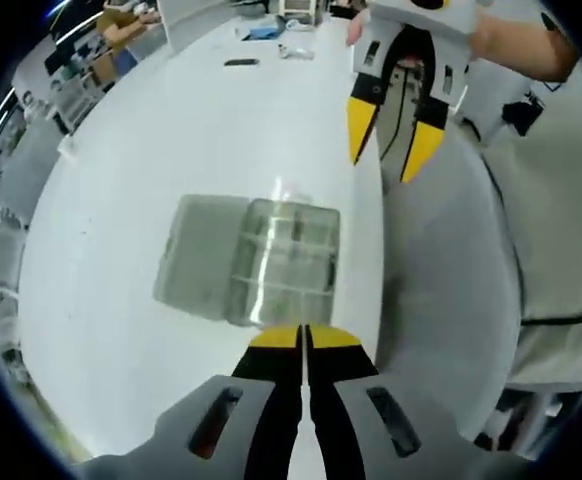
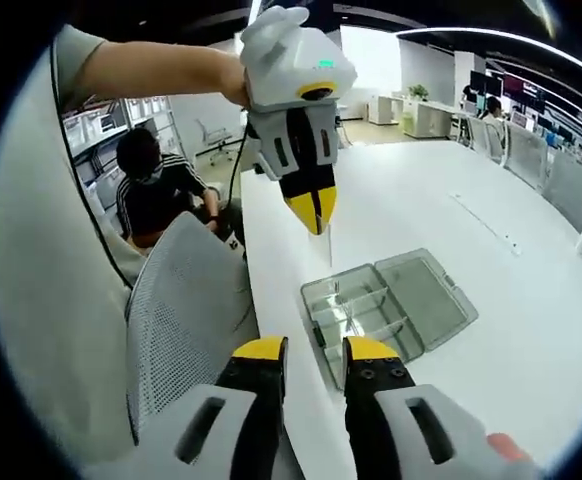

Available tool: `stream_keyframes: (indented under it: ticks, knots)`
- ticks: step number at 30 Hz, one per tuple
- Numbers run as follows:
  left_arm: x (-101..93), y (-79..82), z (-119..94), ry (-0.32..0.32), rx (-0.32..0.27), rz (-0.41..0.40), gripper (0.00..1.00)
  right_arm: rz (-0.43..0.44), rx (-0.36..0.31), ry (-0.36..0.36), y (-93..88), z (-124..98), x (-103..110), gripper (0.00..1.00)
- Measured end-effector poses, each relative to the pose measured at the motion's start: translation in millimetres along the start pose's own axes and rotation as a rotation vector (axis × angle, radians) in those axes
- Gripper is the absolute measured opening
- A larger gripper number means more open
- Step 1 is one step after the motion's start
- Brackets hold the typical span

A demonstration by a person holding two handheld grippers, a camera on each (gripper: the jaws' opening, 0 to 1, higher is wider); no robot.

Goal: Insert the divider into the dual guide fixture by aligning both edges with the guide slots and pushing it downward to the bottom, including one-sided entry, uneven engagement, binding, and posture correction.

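Left gripper view has the left gripper (image 1: 304, 338) with tips together, empty, above the near edge of the open clear box (image 1: 251, 262) on the table (image 1: 171, 130). The right gripper (image 1: 395, 140) hovers beyond, tips apart, empty. No loose divider is discernible, so insertion seems not yet begun.
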State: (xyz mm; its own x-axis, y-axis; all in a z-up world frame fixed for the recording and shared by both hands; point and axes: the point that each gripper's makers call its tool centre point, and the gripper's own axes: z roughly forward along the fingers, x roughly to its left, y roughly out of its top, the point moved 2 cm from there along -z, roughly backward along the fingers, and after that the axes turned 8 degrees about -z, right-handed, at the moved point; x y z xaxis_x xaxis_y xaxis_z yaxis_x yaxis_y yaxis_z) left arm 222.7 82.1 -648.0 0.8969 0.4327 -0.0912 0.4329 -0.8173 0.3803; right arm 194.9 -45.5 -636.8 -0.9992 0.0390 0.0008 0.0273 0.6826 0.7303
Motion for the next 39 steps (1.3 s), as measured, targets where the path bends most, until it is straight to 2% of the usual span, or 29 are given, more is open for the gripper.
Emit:
stream_keyframes:
  ticks: [4,7,16,25,31,39]
  knots:
    - [2.3,-1.4,3.0,0.001,0.005,0.006,0.0,0.028,-0.018,-0.008,-3.2,-1.6,-0.9,0.19]
    - [4.4,-2.1,5.1,-0.001,0.008,0.004,0.0,0.051,-0.074,-0.015,1.9,-3.3,-2.5,0.21]
    - [10.0,-4.5,7.7,0.0,0.016,0.0,0.0,0.088,-0.095,-0.051,-3.9,-6.1,-10.3,0.27]
    - [12.6,-4.4,9.8,-0.003,0.018,-0.009,0.0,0.113,-0.119,-0.095,-7.7,-5.8,-17.3,0.39]
    - [11.9,-1.7,12.7,-0.007,0.016,-0.018,0.0,0.114,-0.151,-0.136,-6.5,-4.1,-20.3,0.51]
    - [8.1,-1.2,19.3,-0.011,0.022,-0.021,0.0,0.126,-0.174,-0.16,-10.6,-0.8,-19.5,0.59]
